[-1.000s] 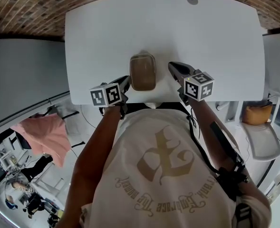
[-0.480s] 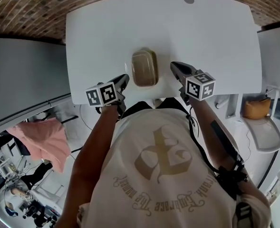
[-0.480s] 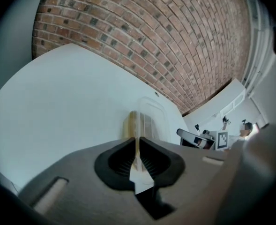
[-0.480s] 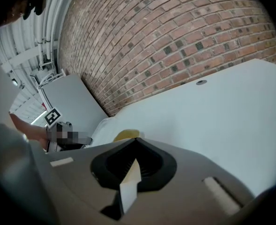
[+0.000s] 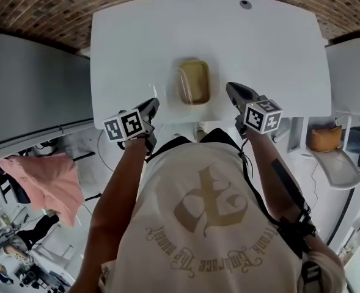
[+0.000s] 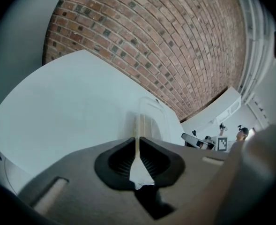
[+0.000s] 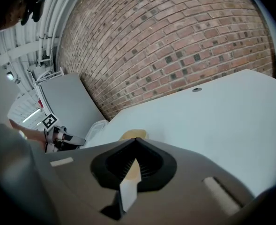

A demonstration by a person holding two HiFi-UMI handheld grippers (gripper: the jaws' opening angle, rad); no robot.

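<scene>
A clear plastic box (image 5: 194,82) with a tan-yellow filling lies on the white table (image 5: 277,54), near its front edge. My left gripper (image 5: 149,108) is shut and holds nothing; it hovers at the table's front edge, left of the box and short of it. My right gripper (image 5: 235,91) is also shut and holds nothing, just right of the box and apart from it. The left gripper view has the box (image 6: 151,117) straight beyond the closed jaws. In the right gripper view only the box's tan top (image 7: 133,134) peeks over the jaws.
A brick wall (image 5: 57,5) runs behind the table, which has a small round cable hole (image 5: 246,4) at the back. A grey panel (image 5: 33,90) stands to the left, an orange-cushioned chair (image 5: 324,138) to the right, a pink cloth (image 5: 45,185) lower left.
Both grippers have drawn back a little from the box toward the table's front edge, the left one farthest. Both stayed shut. The box has not moved on the table.
</scene>
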